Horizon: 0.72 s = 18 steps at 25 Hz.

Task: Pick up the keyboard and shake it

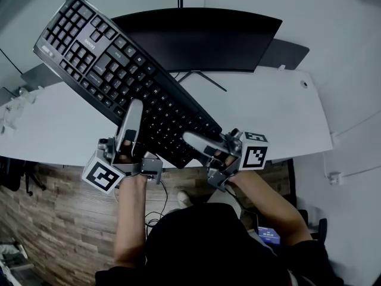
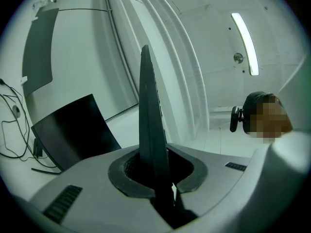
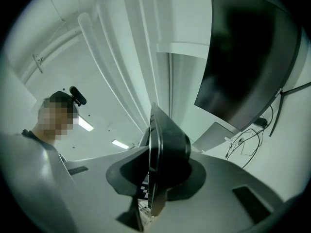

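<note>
A black keyboard (image 1: 119, 70) is up in the air above the white desk (image 1: 280, 112), tilted, with its far end toward the upper left. My left gripper (image 1: 131, 119) is shut on its near long edge, one grey finger lying over the keys. My right gripper (image 1: 191, 139) is shut on the near right end. The left gripper view has the keyboard (image 2: 148, 110) edge-on, rising from between the closed pads of the left gripper (image 2: 155, 176). The right gripper view also has the keyboard (image 3: 163, 140) edge-on, clamped in the right gripper (image 3: 158, 176).
A dark curved monitor (image 1: 202, 40) stands at the back of the desk, just behind the raised keyboard. Its stand and cables (image 1: 205, 79) lie on the desktop. Wooden floor (image 1: 53, 207) lies below the desk's near edge. The monitor (image 3: 248, 57) fills the right gripper view's upper right.
</note>
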Each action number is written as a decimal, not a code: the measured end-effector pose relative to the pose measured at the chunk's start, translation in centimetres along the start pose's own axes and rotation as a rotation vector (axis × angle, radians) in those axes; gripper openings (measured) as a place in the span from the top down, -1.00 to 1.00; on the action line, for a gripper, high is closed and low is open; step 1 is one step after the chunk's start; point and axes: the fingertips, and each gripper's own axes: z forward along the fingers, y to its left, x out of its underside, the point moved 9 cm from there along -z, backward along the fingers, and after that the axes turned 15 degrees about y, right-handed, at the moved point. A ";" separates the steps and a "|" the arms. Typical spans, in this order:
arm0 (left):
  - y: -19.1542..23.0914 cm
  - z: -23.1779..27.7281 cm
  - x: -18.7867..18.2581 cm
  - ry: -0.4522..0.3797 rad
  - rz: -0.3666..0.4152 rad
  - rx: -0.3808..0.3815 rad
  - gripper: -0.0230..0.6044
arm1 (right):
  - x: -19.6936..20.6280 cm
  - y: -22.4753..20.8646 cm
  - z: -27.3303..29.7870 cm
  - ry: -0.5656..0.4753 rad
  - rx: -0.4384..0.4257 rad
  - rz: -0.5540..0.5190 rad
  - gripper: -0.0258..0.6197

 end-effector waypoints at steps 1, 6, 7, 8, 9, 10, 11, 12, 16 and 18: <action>0.2 -0.1 0.1 -0.004 -0.015 -0.004 0.67 | 0.0 0.0 0.0 -0.002 -0.002 0.005 0.64; 0.1 -0.2 0.0 -0.024 -0.063 -0.013 0.67 | -0.3 0.7 0.1 -0.006 -0.001 0.023 0.66; -0.1 -0.2 -0.1 -0.026 -0.069 -0.012 0.67 | -0.4 1.0 0.1 -0.006 0.001 0.028 0.66; -0.2 -0.1 -0.1 -0.026 -0.074 -0.012 0.67 | -0.4 1.2 0.1 -0.006 0.002 0.032 0.66; -0.2 -0.1 -0.1 -0.026 -0.077 -0.013 0.67 | -0.5 1.3 0.1 -0.006 0.004 0.035 0.66; -0.1 -0.1 -0.1 -0.025 -0.080 -0.014 0.67 | -0.4 1.2 0.1 -0.005 0.006 0.037 0.66; 0.0 -0.1 0.0 -0.025 -0.081 -0.014 0.67 | -0.4 1.1 0.1 -0.004 0.008 0.038 0.66; 0.0 -0.1 0.0 -0.025 -0.082 -0.013 0.67 | -0.4 1.1 0.1 -0.002 0.009 0.037 0.66; -0.5 -0.1 -0.2 -0.018 -0.087 -0.011 0.67 | -0.5 1.8 0.1 0.002 0.015 0.043 0.66; -0.4 -0.1 -0.2 -0.015 -0.088 -0.013 0.67 | -0.4 1.7 0.2 0.002 0.014 0.047 0.67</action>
